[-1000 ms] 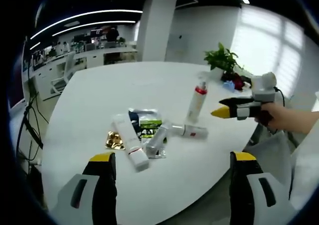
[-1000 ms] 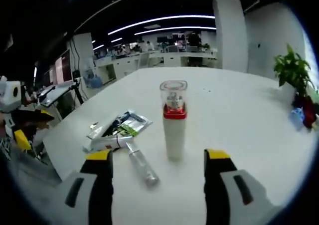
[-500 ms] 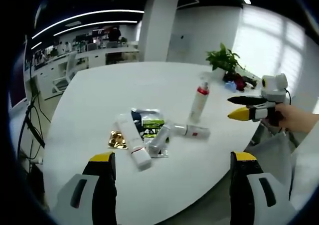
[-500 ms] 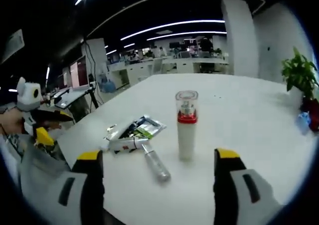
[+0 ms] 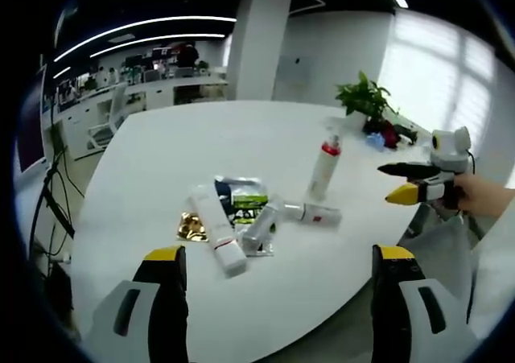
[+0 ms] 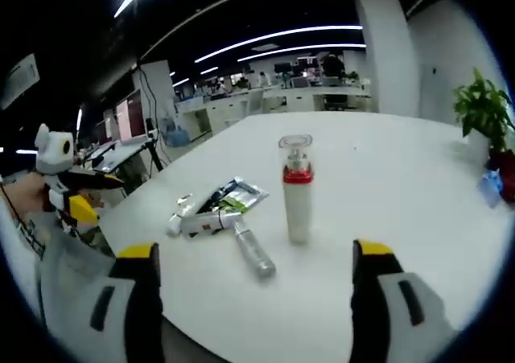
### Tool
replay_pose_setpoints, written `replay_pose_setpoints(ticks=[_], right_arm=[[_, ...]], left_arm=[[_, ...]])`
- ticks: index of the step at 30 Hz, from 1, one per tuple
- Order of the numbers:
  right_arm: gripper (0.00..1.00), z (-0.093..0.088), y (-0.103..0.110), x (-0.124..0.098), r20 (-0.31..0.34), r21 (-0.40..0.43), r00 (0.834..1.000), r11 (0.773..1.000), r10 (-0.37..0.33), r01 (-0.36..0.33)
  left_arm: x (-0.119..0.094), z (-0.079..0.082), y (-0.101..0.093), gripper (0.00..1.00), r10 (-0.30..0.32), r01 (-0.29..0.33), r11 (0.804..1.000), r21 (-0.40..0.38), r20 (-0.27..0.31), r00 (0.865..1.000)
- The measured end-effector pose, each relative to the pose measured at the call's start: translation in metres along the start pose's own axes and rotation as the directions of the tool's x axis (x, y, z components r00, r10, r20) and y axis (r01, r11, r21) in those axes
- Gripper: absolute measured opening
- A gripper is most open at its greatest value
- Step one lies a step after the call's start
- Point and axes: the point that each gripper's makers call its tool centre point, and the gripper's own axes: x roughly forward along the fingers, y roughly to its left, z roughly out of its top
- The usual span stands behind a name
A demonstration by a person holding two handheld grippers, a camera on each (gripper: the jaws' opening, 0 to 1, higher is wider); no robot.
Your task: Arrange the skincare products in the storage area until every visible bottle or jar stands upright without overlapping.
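Left gripper view: from off the bench [image 5: 161, 154] edge, well back, facing across it toward the windows. Right gripper view: from another edge of the bench [image 6: 386, 186], facing the office. Both share the upright bottle [image 5: 323, 167] [image 6: 297, 191] and lying products.

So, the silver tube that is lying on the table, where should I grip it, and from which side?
Probably across the middle of the silver tube, coming down from above. It lies flat, long and narrow, with bare table on its right; the white tube crowds its far end.
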Motion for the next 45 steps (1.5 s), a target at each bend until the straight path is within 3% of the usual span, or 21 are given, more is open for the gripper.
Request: replay_pose_setpoints(ticks=[26, 45], right_arm=[[0.99, -0.015, -0.011, -0.002, -0.025, 0.035, 0.999, 0.999, -0.02, 0.021], [0.99, -0.025, -0.019, -0.003, -0.041, 0.077, 0.998, 0.996, -0.04, 0.043]], left_arm=[[0.024, -0.001, 0.017, 0.96, 0.042, -0.041, 0.999, 0.014, -0.07, 0.997], [0.052, -0.007, 0.042, 0.94, 0.074, -0.071, 0.997, 0.026, -0.173, 0.982]])
